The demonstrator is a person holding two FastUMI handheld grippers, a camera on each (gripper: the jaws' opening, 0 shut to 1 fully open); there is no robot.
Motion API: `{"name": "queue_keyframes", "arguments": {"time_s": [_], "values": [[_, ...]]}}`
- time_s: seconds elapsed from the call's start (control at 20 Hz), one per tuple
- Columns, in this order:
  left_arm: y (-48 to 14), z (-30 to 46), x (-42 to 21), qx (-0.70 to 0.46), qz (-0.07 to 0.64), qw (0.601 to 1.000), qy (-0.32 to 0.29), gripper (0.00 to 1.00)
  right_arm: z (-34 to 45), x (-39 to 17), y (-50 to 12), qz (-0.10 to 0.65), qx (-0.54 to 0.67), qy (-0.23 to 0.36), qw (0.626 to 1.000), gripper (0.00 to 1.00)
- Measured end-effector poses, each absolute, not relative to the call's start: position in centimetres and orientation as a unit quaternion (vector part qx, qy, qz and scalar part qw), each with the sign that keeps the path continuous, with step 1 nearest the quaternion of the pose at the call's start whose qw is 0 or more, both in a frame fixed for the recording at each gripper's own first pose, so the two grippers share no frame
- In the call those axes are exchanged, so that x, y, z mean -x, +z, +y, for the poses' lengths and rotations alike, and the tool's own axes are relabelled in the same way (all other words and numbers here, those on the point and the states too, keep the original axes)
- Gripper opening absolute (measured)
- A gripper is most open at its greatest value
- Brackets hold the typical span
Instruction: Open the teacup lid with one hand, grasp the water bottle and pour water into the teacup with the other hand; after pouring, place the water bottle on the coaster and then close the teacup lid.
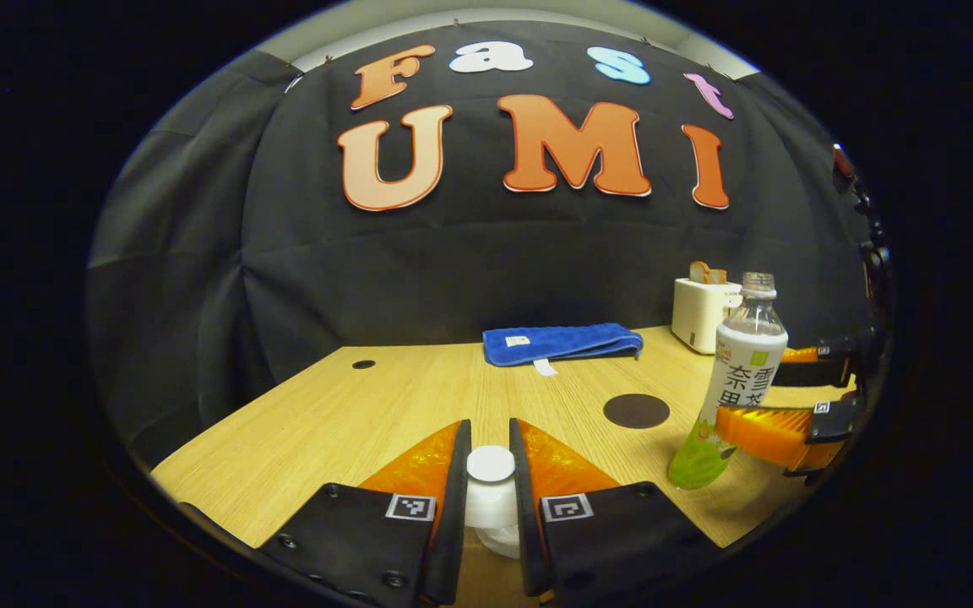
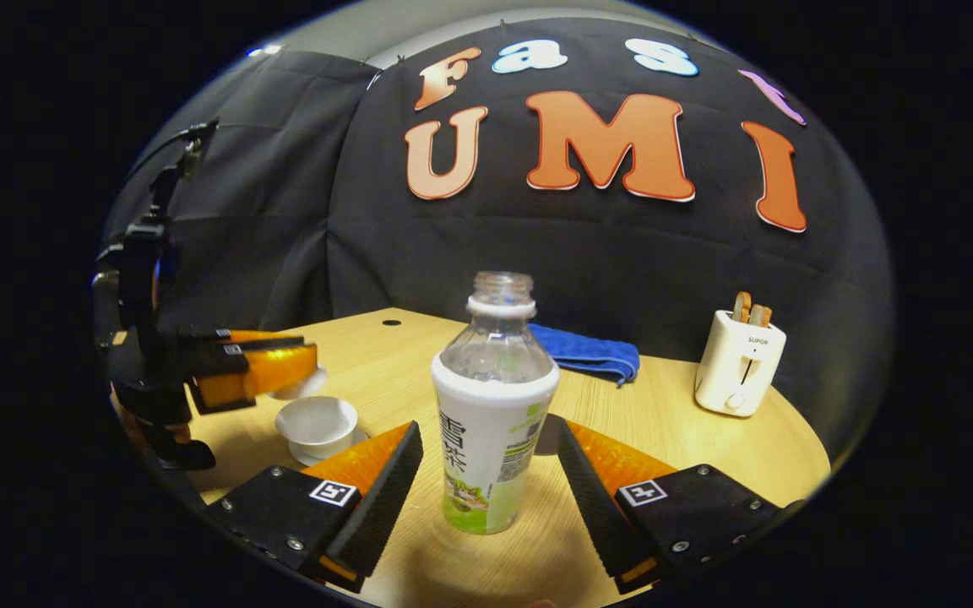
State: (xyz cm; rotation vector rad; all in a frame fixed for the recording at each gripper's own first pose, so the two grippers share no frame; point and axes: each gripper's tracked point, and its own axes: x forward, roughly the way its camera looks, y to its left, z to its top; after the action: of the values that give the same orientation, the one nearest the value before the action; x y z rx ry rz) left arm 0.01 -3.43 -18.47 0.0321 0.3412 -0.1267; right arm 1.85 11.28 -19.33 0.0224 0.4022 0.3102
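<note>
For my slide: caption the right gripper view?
Open right gripper straddles the uncapped water bottle; left gripper holds the teacup lid.

Blue towel (image 1: pixel 562 344) and toaster (image 2: pixel 740 361) on table (image 1: pixel 351 414)

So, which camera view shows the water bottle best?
The right gripper view: the water bottle stands upright in the middle, uncapped, between the open fingers of the right gripper. In the left gripper view the bottle is small, at the right edge, with an orange finger across its lower part.
</note>
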Motion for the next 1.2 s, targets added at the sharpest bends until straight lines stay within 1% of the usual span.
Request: {"name": "queue_keyframes", "arguments": {"time_s": [0.1,0.2,0.3,0.4,0.45,0.55,0.75,0.8,0.9,1.05,1.2], "values": [[-18.3,-1.6,0.0,-0.016,0.166,0.985,-0.048,0.31,11.7,-2.0,-20.7,0.215,-0.013,0.151,0.965,0.97],[-18.4,0.1,0.4,-0.015,0.167,0.985,-0.034,0.3,12.0,-2.1,-21.7,0.23,-0.015,0.146,0.962,0.94],[-18.5,1.7,0.7,-0.016,0.168,0.985,-0.021,0.31,12.1,-2.3,-22.3,0.239,-0.015,0.14,0.961,0.89],[-18.8,3.0,1.0,-0.015,0.169,0.985,-0.012,0.31,12.0,-2.5,-22.2,0.238,-0.013,0.131,0.962,0.72],[-18.8,3.5,1.4,-0.014,0.169,0.985,-0.009,0.31,12.3,-2.5,-22.1,0.238,-0.011,0.133,0.962,0.69],[-19.0,4.5,1.6,-0.015,0.169,0.985,-0.002,0.3,12.3,-2.7,-21.1,0.223,0.005,0.132,0.966,0.66],[-19.2,6.1,2.3,-0.016,0.171,0.985,0.006,0.31,11.6,-3.4,-19.1,0.185,0.091,0.124,0.971,0.65],[-19.2,6.4,2.4,-0.017,0.171,0.985,0.008,0.3,11.6,-3.5,-18.9,0.18,0.115,0.129,0.968,0.65],[-19.3,7.2,2.9,-0.016,0.174,0.985,0.009,0.31,11.6,-3.9,-18.3,0.167,0.161,0.131,0.964,0.65],[-19.6,8.2,3.5,-0.017,0.177,0.984,0.014,0.31,11.4,-4.2,-17.5,0.153,0.229,0.13,0.953,0.65],[-19.5,9.1,3.7,-0.022,0.177,0.984,0.018,0.31,11.5,-4.8,-16.7,0.132,0.314,0.127,0.932,0.65]]}}
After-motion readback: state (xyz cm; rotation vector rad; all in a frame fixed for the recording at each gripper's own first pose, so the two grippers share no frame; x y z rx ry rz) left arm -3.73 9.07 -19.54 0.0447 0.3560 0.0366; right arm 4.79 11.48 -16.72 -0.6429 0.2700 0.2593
